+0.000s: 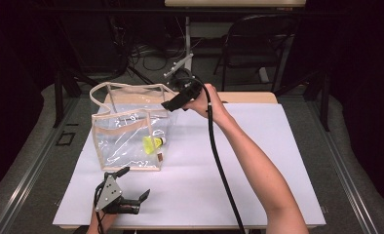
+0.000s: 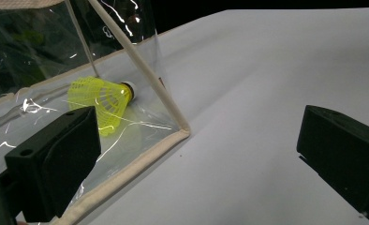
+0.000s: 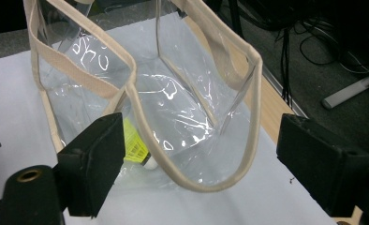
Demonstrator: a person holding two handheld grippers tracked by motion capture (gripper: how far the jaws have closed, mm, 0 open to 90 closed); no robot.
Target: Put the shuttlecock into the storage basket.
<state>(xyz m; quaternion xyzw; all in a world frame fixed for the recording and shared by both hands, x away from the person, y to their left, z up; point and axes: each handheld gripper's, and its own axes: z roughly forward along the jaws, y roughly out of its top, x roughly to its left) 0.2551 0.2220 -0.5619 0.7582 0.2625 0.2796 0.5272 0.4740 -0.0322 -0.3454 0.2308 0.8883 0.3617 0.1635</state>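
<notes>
A clear plastic tote bag with beige trim stands upright at the left of the white board. A yellow shuttlecock lies inside it on the bottom, near the right front corner. My right gripper hovers above the bag's back right rim, open, with nothing held. In the right gripper view its jaws look down into the bag at the shuttlecock. My left gripper rests open near the front edge, just before the bag. Its jaws frame the bag's corner and the shuttlecock.
The white board covers a wooden table and lies bare to the right of the bag. A folding chair and floor cables sit beyond the far edge. The right gripper's cable trails across the board.
</notes>
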